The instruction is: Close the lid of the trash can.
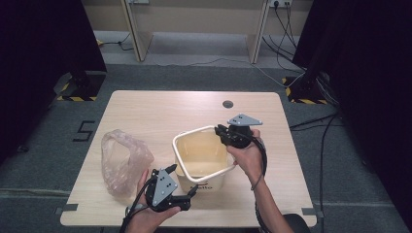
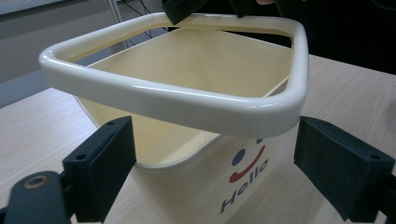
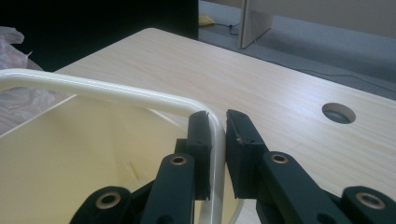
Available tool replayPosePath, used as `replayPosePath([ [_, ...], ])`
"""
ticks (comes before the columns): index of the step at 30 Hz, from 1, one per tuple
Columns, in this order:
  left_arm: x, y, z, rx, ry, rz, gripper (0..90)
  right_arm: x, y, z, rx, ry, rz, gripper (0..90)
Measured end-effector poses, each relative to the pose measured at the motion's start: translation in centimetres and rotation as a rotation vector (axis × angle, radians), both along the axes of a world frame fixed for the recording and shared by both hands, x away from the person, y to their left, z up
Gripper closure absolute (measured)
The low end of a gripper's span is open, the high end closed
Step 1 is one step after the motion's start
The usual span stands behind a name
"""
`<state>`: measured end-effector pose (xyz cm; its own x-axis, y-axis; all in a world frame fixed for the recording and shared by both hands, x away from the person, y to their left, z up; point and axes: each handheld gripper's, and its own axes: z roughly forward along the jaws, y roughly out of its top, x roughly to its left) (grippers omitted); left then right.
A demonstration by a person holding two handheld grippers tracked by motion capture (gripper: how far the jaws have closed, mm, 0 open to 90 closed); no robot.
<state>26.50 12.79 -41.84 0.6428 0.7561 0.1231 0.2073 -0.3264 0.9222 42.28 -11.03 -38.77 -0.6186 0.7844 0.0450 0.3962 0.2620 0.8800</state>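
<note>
A cream bin (image 1: 206, 180) with a "Hello" print (image 2: 245, 184) stands near the table's front edge. A loose cream rim ring (image 1: 192, 132) is tilted over its mouth. My right gripper (image 1: 221, 131) is shut on the far right side of the ring (image 3: 116, 91), and its pads (image 3: 201, 140) pinch the thin rim. My left gripper (image 1: 183, 178) is open at the bin's near left side. Its jaws (image 2: 215, 172) stand wide, one on each side of the bin's corner and below the ring (image 2: 187, 100), and I see no pad pressing on it.
A crumpled clear plastic bag (image 1: 121, 160) lies on the table left of the bin. A round cable hole (image 1: 228, 104) is in the tabletop (image 1: 160, 109) behind it. Dark stands and cables surround the table on the floor.
</note>
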Motion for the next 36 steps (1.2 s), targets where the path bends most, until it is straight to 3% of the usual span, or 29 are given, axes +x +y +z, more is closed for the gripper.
replayPosePath([
  [7, 0.07, -0.04, 0.07, -0.012, 0.015, -0.002, 14.0, -0.21, 0.14, 0.00, -0.028, -0.014, -0.012, 79.6],
  [8, 0.03, -0.03, 0.09, -0.020, 0.031, 0.000, 14.0, -0.19, 0.15, -0.01, -0.028, -0.012, -0.009, 78.9],
  [17, 0.04, 0.24, 0.19, -0.048, 0.045, -0.002, 14.5, -0.19, 0.16, -0.29, -0.018, 0.010, -0.009, 75.9],
  [28, 0.11, 0.50, 0.28, -0.048, 0.056, 0.009, 13.9, -0.20, -0.16, -0.58, 0.008, 0.050, 0.003, 70.9],
  [31, 0.07, 0.55, 0.25, -0.041, 0.058, 0.008, 14.6, -0.27, -0.37, -0.60, 0.040, 0.071, 0.006, 67.0],
  [36, 0.07, 0.53, 0.15, -0.037, 0.056, 0.011, 14.4, -0.75, -0.74, -0.31, 0.022, 0.085, 0.018, 61.6],
])
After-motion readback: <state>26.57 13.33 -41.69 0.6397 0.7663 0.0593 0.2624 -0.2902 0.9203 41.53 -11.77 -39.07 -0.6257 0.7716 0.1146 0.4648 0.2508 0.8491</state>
